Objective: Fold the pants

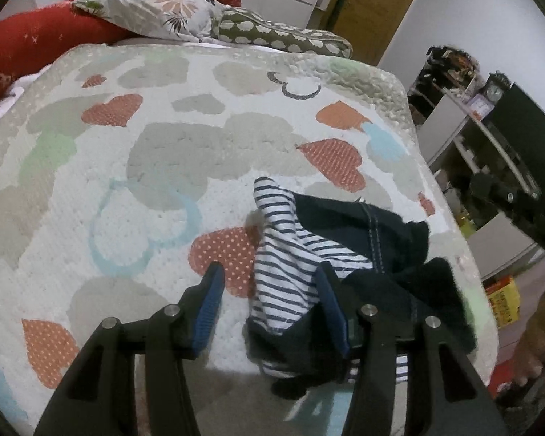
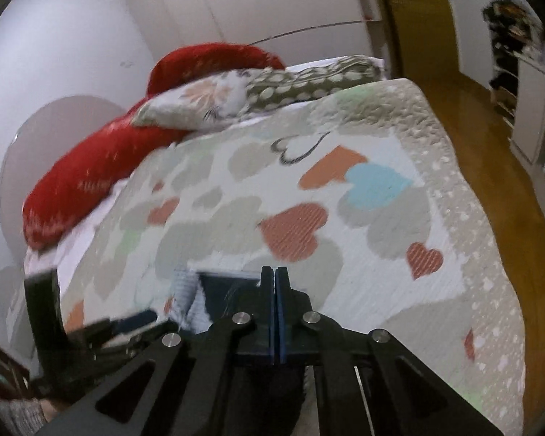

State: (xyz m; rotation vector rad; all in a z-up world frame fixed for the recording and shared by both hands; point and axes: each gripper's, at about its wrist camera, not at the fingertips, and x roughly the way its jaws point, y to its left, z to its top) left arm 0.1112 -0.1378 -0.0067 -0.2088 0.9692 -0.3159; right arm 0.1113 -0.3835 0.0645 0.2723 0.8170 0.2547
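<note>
Behind pants (image 1: 348,254), pillows (image 1: 185,11) crowd bedspread (image 1: 170,152)

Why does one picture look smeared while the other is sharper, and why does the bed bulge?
Right wrist view: motion blur smears the red pillow, the quilt and the dark pants beyond the shut right gripper. Left wrist view: mostly sharp, the striped lining crisp between the left gripper's parted fingers. Both: the fisheye lens bends the bed's edges and darkens the corners.

Dark navy pants (image 1: 374,239) with striped lining lie crumpled on the heart-patterned bedspread (image 1: 127,167).
</note>
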